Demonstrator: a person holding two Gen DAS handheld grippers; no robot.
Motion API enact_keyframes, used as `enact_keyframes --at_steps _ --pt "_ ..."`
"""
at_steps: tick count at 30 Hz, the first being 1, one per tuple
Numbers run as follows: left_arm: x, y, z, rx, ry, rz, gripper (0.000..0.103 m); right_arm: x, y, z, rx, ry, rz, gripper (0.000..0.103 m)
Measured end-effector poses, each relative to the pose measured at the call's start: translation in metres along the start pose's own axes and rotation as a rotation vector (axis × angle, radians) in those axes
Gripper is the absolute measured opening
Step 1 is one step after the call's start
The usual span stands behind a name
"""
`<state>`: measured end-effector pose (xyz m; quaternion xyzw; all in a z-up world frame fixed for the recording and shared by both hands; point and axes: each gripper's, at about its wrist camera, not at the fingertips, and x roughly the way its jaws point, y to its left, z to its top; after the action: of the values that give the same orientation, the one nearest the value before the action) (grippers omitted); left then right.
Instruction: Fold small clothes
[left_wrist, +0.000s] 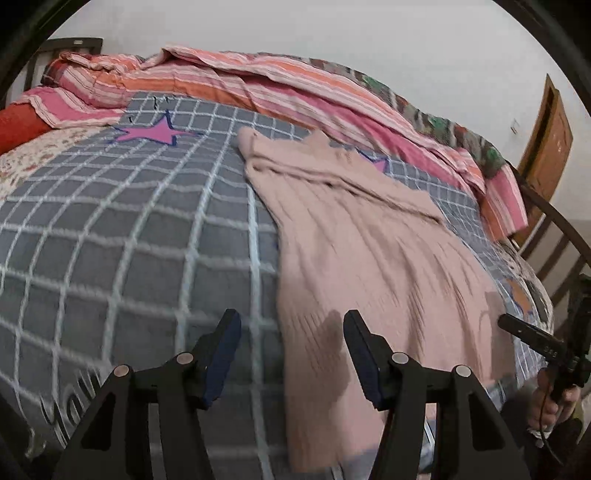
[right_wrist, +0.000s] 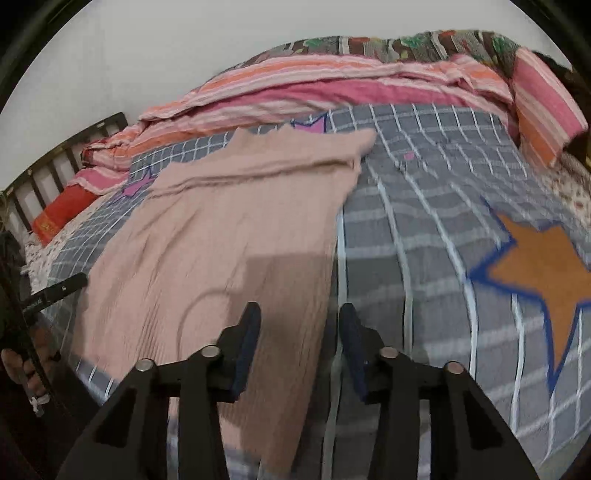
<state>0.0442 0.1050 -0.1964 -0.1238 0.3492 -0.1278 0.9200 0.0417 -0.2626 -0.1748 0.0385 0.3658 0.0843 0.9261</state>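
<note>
A pale pink ribbed garment (left_wrist: 369, 258) is spread flat on the grey checked bedcover (left_wrist: 129, 240), its near hem flanked by the left gripper (left_wrist: 291, 332) and right gripper (right_wrist: 299, 325), both held released above it with nothing grasped.

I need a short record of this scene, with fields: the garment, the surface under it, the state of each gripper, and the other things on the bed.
garment: pink ribbed garment, lying flat, near end hanging over the bed edge
surface: grey checked cover with star prints
left gripper: open, holds nothing, over the garment's left edge
right gripper: open, holds nothing, over the garment's right edge
also on the bed: striped quilt bunched along the wall
</note>
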Motion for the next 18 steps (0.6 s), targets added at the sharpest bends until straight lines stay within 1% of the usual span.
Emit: enact_keyframes --at_steps 2,3,5,6,10,13,14,16,17,18 --pt "-0.003 -0.003 -0.008 -0.003 0.008 -0.002 0.054 -0.006 0.001 -0.010 0.006 0.000 0.003 0.029" --pt "-0.003 -0.005 -0.012 -0.006 0.015 -0.004 0.051 -0.009 0.002 -0.012 0.008 -0.004 0.001 0.029" --pt "-0.002 -0.007 -0.017 -0.015 0.028 -0.004 0.050 -0.009 0.003 -0.016 0.008 -0.005 -0.012 0.029" --pt "-0.002 -0.009 -0.020 -0.014 0.031 -0.001 0.047 -0.007 0.003 -0.018 0.014 0.001 -0.016 0.029" --pt "0.001 -0.015 -0.024 0.001 0.039 0.016 0.041 -0.003 -0.002 -0.021 0.057 0.006 0.009 0.029" --pt "0.003 -0.016 -0.024 0.002 0.032 0.038 0.022 0.000 -0.004 -0.020 0.069 0.010 0.017 0.029" --pt "0.004 -0.017 -0.023 0.000 0.027 0.033 0.012 0.001 -0.003 -0.021 0.070 0.012 0.015 0.029" --pt "0.003 -0.016 -0.021 -0.014 0.017 0.029 0.009 0.003 -0.001 -0.021 0.059 0.014 0.006 0.029" --pt "0.001 -0.014 -0.021 -0.027 0.009 0.023 0.008 0.003 0.002 -0.021 0.044 0.010 -0.001 0.021" --pt "-0.001 -0.012 -0.020 -0.039 -0.002 0.022 0.007 0.003 0.004 -0.021 0.031 0.007 0.006 0.006"
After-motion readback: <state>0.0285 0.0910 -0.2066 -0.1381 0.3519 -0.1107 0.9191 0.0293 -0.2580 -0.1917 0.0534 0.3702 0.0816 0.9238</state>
